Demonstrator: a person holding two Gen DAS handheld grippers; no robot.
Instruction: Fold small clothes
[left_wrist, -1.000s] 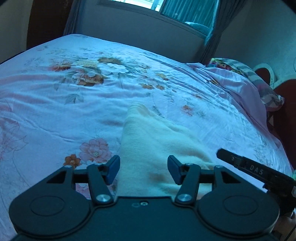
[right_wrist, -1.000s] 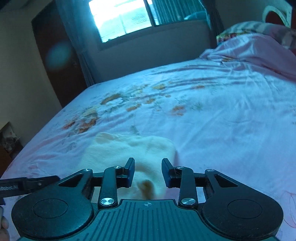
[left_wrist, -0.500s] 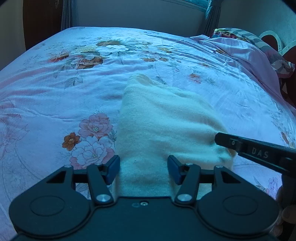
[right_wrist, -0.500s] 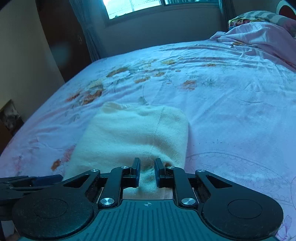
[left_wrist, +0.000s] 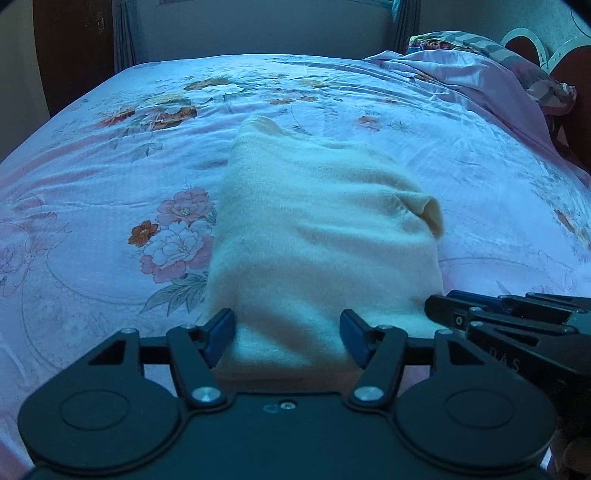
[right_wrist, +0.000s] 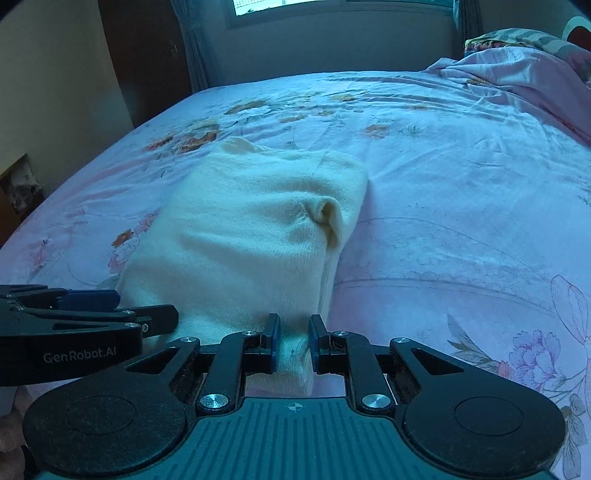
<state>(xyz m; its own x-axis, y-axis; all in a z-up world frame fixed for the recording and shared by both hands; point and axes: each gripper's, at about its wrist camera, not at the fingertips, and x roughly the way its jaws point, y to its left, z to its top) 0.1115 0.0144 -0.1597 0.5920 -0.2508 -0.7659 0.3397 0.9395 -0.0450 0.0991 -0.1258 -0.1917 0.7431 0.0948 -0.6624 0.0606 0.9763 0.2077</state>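
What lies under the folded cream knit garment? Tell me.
The pink floral bedsheet shows around the folded cream knit garment and runs beneath it. Anything between them is covered.

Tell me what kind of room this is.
Most likely a bedroom: a bed with a flowered sheet, a pillow at its far corner, and a curtained window behind it.

A big bed (left_wrist: 461, 177) has a pink sheet (right_wrist: 461, 192) with flowers on it, a bumpy pink blanket (left_wrist: 461, 74) and a stripy pillow (left_wrist: 491, 46) lie at its far right corner, and a window (right_wrist: 332, 7) with curtains (right_wrist: 194, 55) sits behind it.
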